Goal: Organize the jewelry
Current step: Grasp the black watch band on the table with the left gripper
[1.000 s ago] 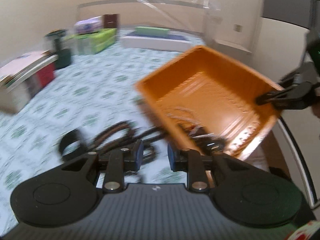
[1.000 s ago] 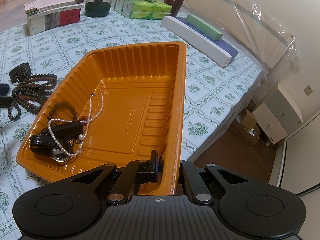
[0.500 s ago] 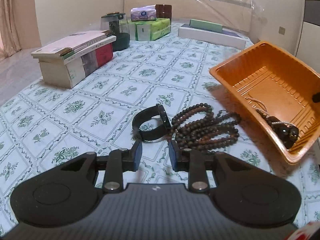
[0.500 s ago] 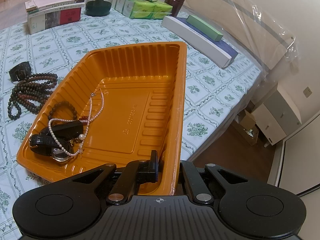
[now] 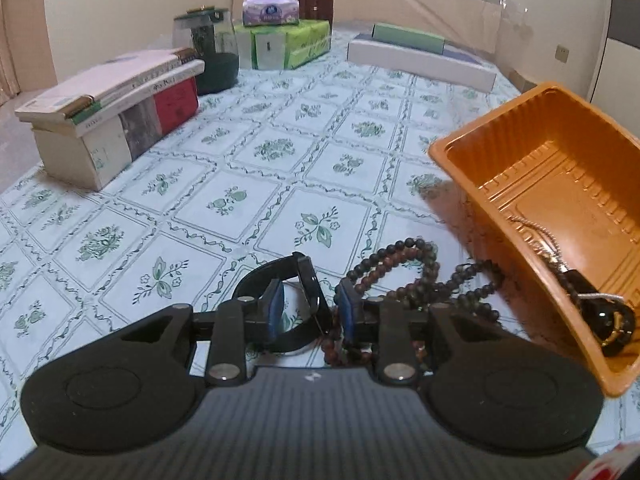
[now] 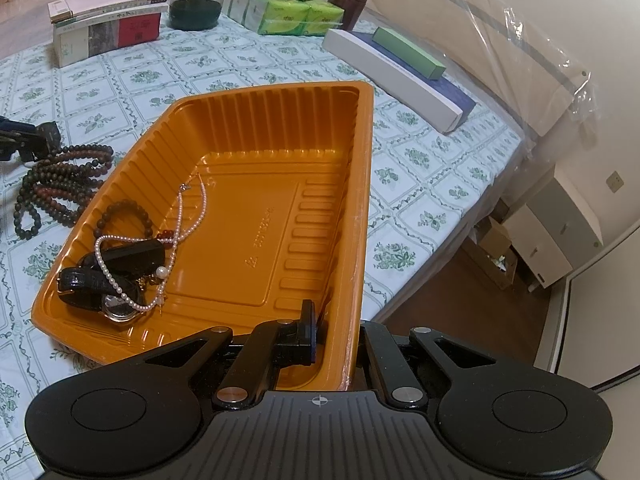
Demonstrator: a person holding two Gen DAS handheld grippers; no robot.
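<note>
Looking along the left hand-held gripper [image 5: 310, 310], its two blue-padded fingers stand partly apart either side of the face of a black wristwatch with a looped black strap [image 5: 298, 300], which lies on the bed's green-flowered white sheet [image 5: 248, 184]; whether the pads touch the watch cannot be told. Just right of the watch lies a tangle of dark brown and reddish wooden bead strands [image 5: 420, 280], reaching to the tilted orange ribbed plastic tray [image 5: 552, 184], whose low corner holds dark jewelry and a thin pale chain. Farther back stand a stack of books [image 5: 112, 116], a dark green jar [image 5: 208, 52], green tissue packs [image 5: 284, 44] and a long white box [image 5: 420, 62]. From the right wrist view, the right hand-held gripper [image 6: 336, 340] is clamped tight on the near wall of the orange tray [image 6: 280, 152], one finger inside and one outside. In the tray's left corner lie a white pearl necklace [image 6: 176, 236], a dark bead bracelet [image 6: 124, 214] and black-strapped watches [image 6: 108, 276]. The wooden bead strands [image 6: 56, 188] rest on the sheet just left of the tray, with the left hand-held gripper [image 6: 24, 140] at their far end.
</note>
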